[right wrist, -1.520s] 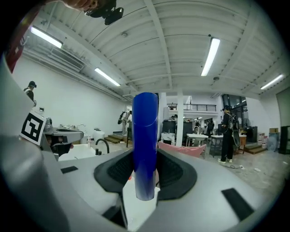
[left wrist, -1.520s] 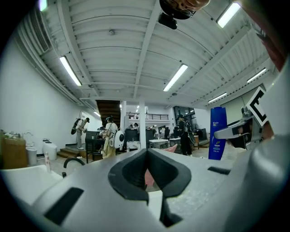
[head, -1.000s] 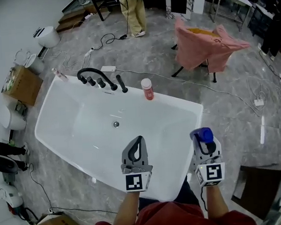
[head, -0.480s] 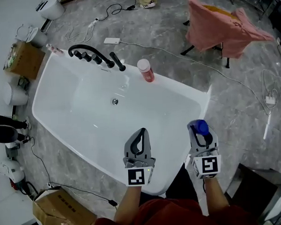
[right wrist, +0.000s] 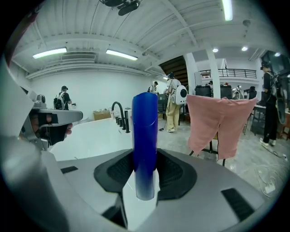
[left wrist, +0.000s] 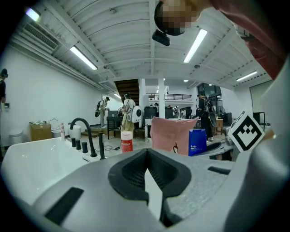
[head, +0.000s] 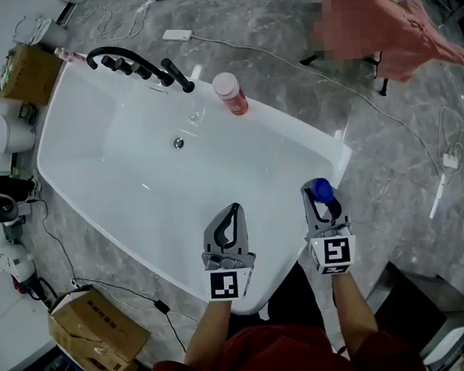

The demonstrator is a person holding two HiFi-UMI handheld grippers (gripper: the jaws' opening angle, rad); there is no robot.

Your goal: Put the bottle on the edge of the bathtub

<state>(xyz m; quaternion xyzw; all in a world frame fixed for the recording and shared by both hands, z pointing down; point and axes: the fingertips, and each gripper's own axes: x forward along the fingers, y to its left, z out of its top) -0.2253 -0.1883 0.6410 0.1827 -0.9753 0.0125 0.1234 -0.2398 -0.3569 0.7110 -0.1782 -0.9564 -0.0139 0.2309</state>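
Two tongs hang over the near end of the tub [head: 294, 131]. Our right tongs [head: 319, 193] clamp a blue bottle [right wrist: 145, 145], held upright; the head view puts it over the tub's right-hand rim. Our left tongs [head: 232, 213] are closed together with nothing between them, over the basin. On the far rim, a red bottle [head: 231, 94] stands near the black faucet [head: 132, 63].

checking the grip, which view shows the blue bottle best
Right gripper view: the blue bottle stands upright, clamped in the right gripper. Head view shows only its top. Left gripper view shows at most a small blue shape.
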